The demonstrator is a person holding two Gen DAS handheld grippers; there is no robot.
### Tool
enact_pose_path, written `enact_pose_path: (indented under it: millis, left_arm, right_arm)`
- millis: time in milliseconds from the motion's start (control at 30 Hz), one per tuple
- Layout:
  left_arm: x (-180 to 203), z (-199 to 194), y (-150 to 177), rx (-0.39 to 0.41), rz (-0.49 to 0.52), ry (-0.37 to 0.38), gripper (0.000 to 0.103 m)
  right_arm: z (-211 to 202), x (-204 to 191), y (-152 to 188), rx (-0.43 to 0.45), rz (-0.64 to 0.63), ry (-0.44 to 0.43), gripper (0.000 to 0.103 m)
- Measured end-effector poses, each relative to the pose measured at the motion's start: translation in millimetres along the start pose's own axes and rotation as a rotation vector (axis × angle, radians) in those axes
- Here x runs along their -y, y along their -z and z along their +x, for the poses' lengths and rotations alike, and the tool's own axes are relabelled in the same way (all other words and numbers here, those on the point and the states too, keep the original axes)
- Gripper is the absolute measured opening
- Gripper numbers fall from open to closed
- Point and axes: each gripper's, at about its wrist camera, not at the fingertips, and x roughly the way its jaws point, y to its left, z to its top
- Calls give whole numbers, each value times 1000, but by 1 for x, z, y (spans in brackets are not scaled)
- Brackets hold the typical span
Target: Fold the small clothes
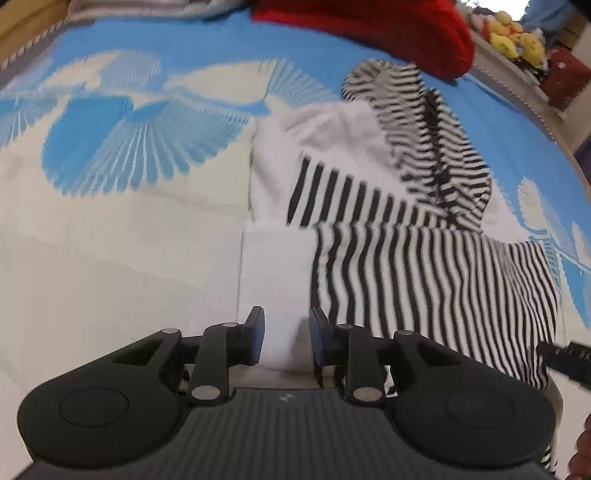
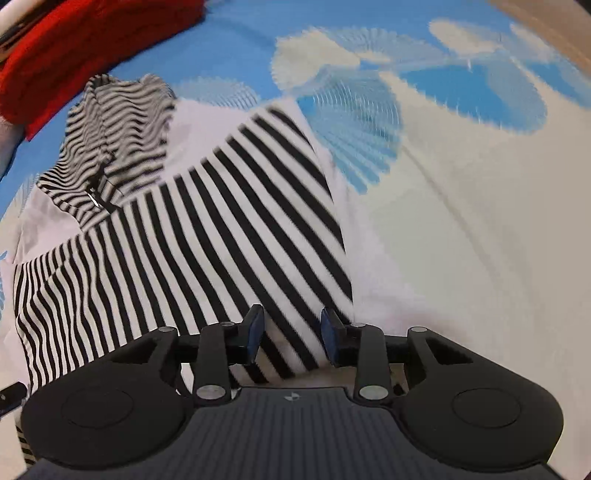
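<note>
The left claw (image 1: 287, 334) stands narrowly parted over the white near hem of the striped hooded garment (image 1: 406, 258), pads clear of the cloth. The right claw (image 2: 292, 334) hangs likewise part-open above the garment's black-and-white striped portion, gripping nothing. The garment lies spread on the blue-and-cream bedspread (image 1: 129, 240), hood (image 1: 424, 129) toward the far edge. Beyond it sits a red knit (image 1: 388, 33).

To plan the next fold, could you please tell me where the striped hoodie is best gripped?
Grip the striped hoodie along its near bottom edge, coming from above at the near side. That hem lies flat and free on the blanket, while the hood at the far end is bunched.
</note>
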Motion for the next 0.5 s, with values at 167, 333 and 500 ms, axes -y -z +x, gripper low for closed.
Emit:
enact_pose_path:
  millis: [167, 333, 500]
  left_arm:
    - [7, -14, -8, 72, 38, 1, 34]
    - [10, -25, -12, 130, 55, -23, 38]
    - [16, -35, -15, 179, 81, -28, 40]
  right_arm:
    - [-27, -16, -4, 120, -87, -34, 36]
    - [-46, -24, -8, 201, -138, -50, 36]
    - [-59, -33, -11, 261, -185, -45, 36]
